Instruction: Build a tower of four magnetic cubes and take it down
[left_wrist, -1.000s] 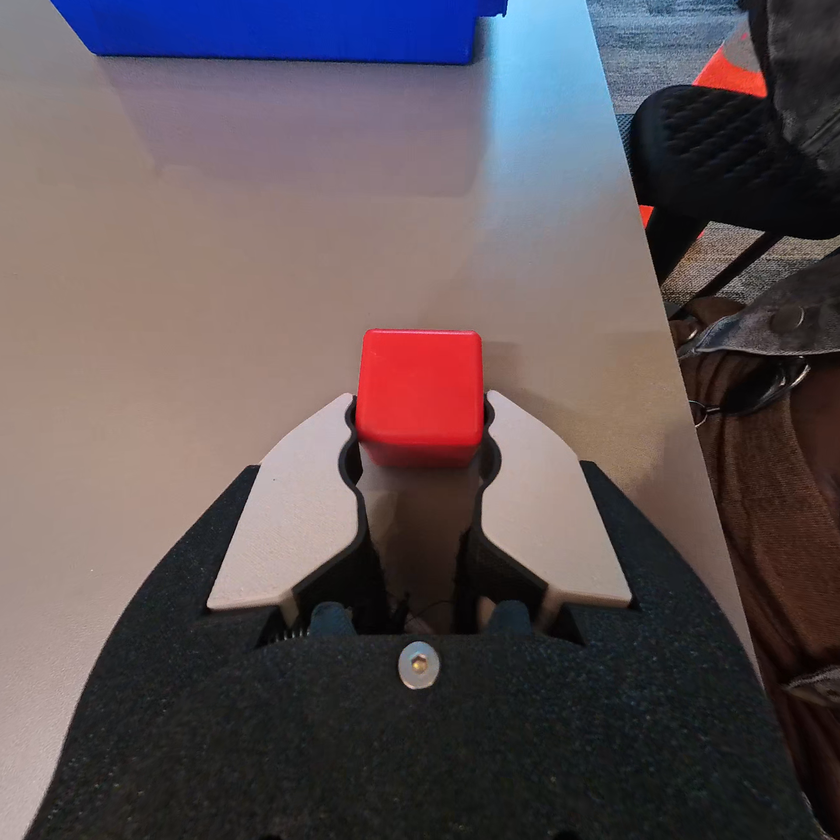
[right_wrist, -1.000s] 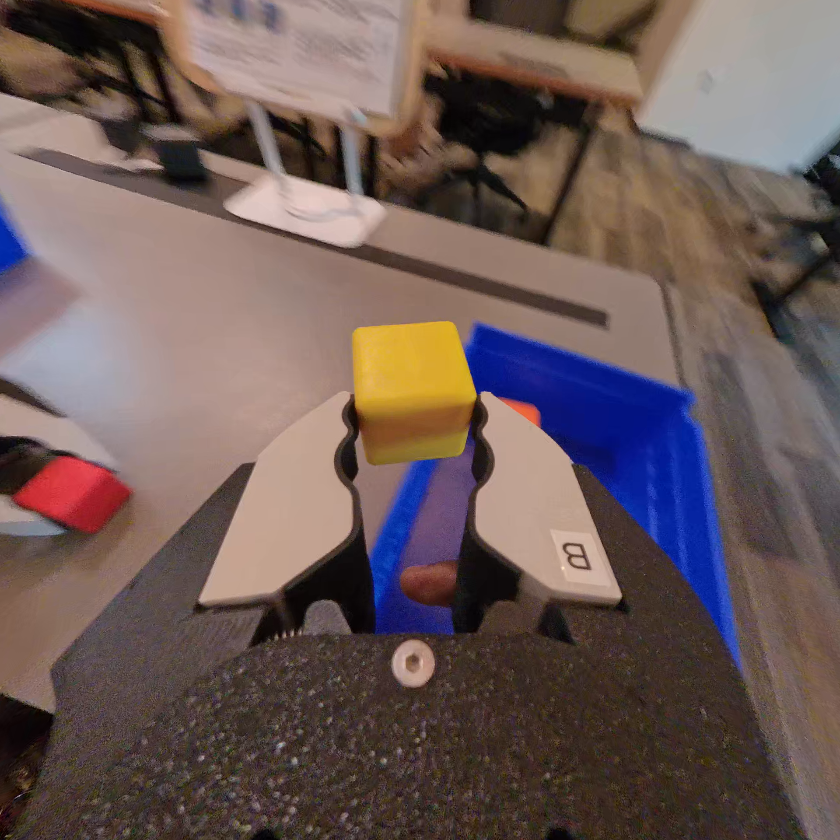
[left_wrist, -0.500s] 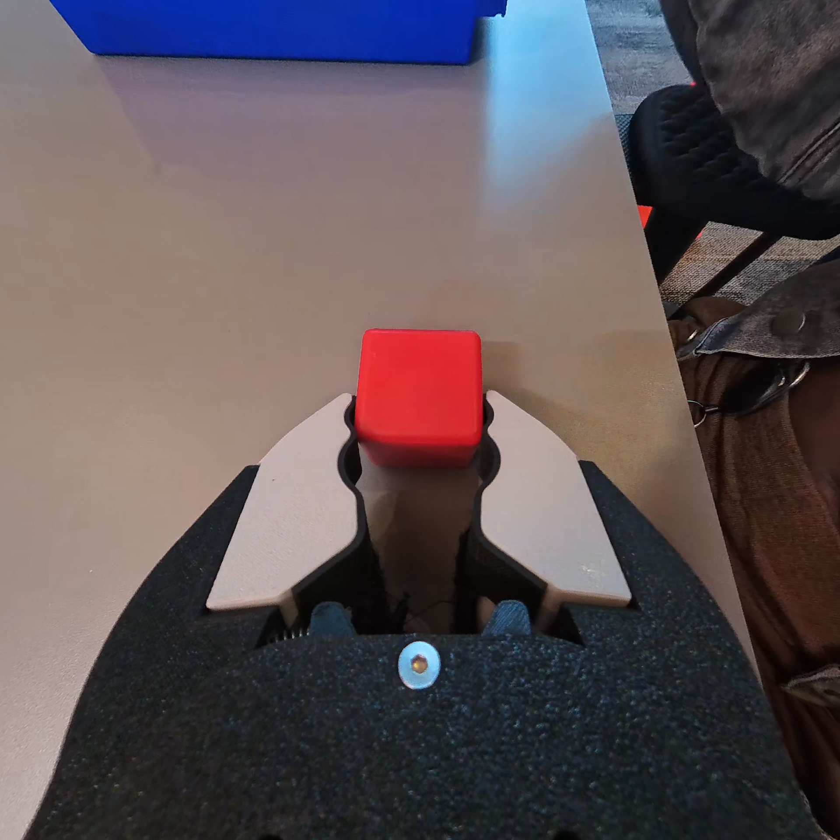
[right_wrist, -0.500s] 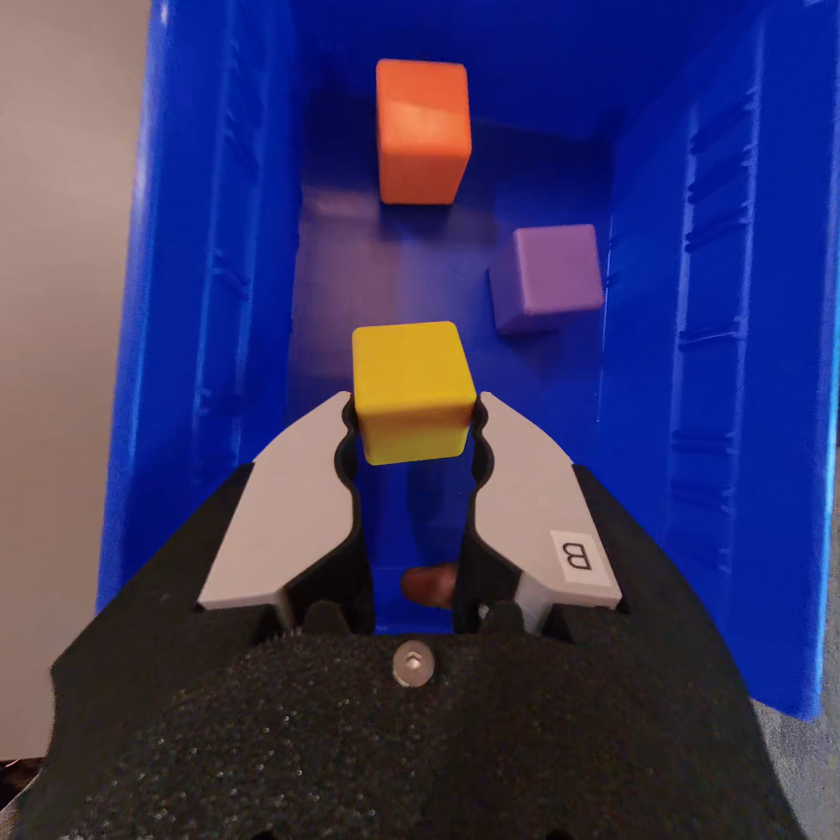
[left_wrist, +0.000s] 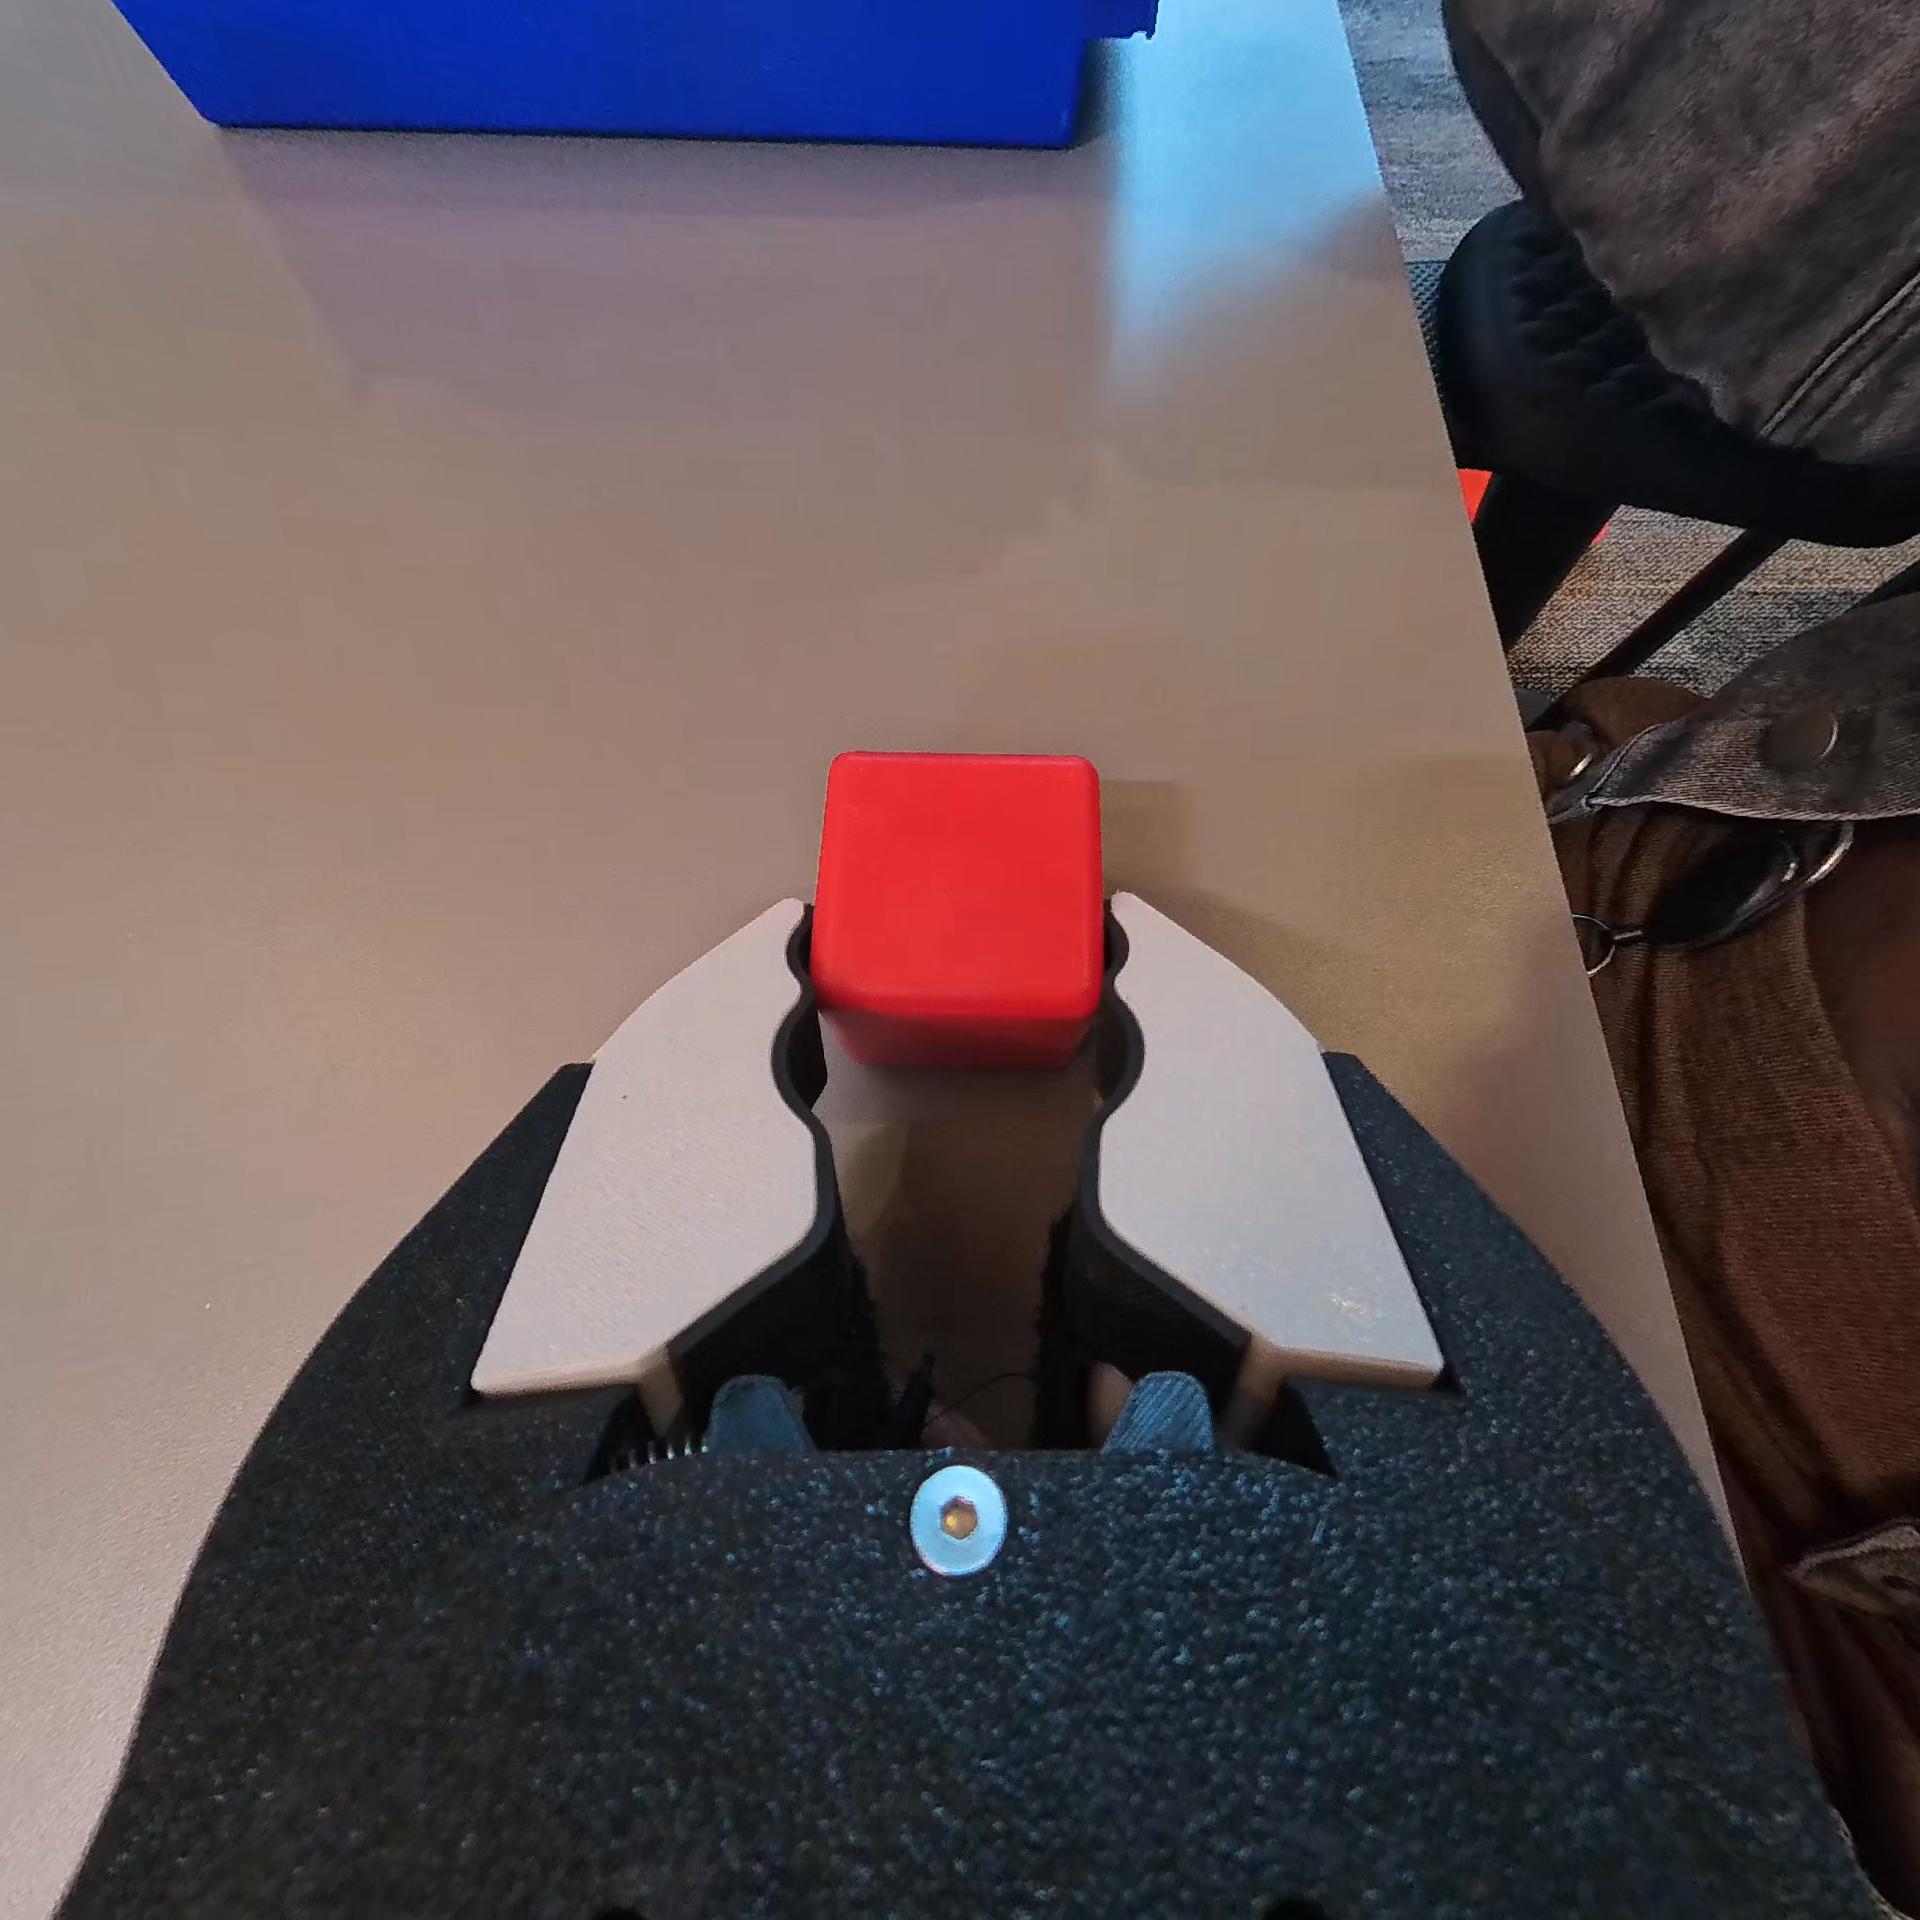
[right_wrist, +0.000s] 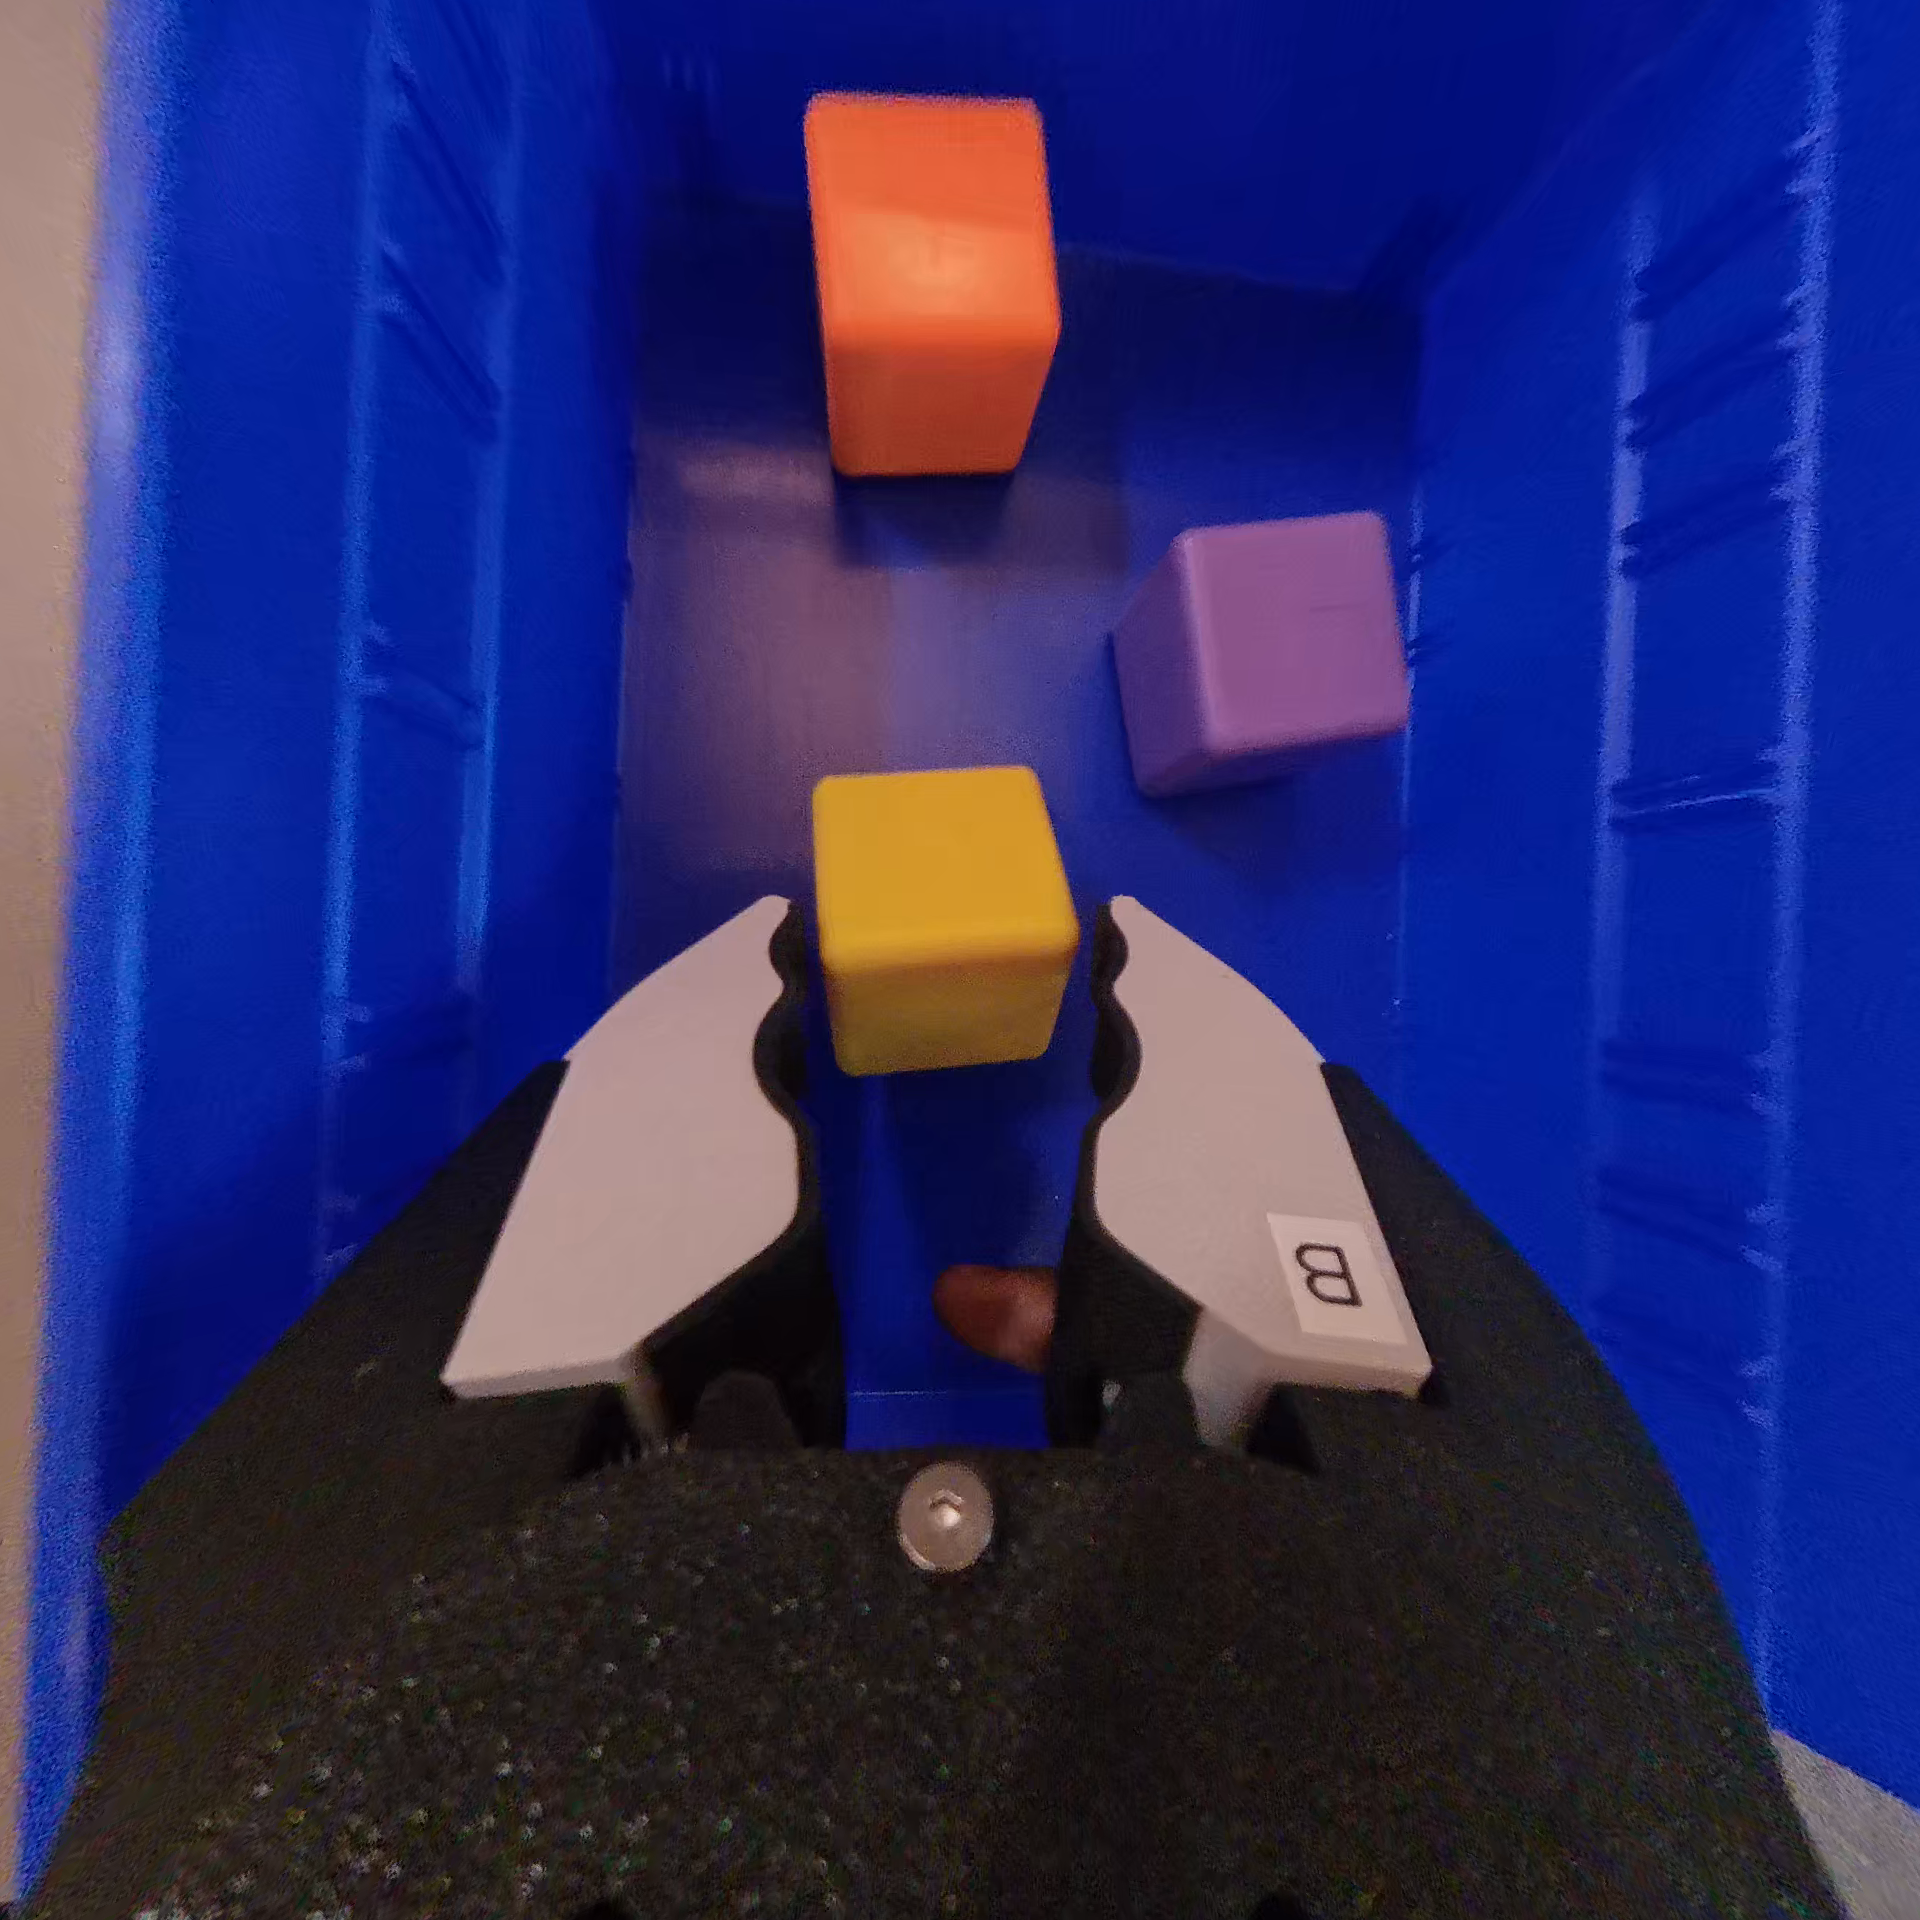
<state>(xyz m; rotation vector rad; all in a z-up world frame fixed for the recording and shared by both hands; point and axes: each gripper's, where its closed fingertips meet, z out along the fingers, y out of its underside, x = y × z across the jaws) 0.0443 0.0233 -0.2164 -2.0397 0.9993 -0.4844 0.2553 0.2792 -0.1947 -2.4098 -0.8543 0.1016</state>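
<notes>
Inside the bin (right_wrist: 260, 727): orange cube (right_wrist: 930, 281), purple cube (right_wrist: 1268, 644)
Right tool (right_wrist: 940, 935): just opened; yellow cube (right_wrist: 940, 914) loose between its fingers
Left tool (left_wrist: 956, 925): still gripping red cube (left_wrist: 956, 904) on surface (left_wrist: 520, 520)
Meaning: takedown nearly finished

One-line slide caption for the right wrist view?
Open right tongs release yellow cube over blue bin holding orange and purple cubes.

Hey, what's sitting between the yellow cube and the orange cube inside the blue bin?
Nothing: in the right wrist view only bare bin floor separates the yellow cube from the orange cube. The purple cube lies off to the right.
</notes>
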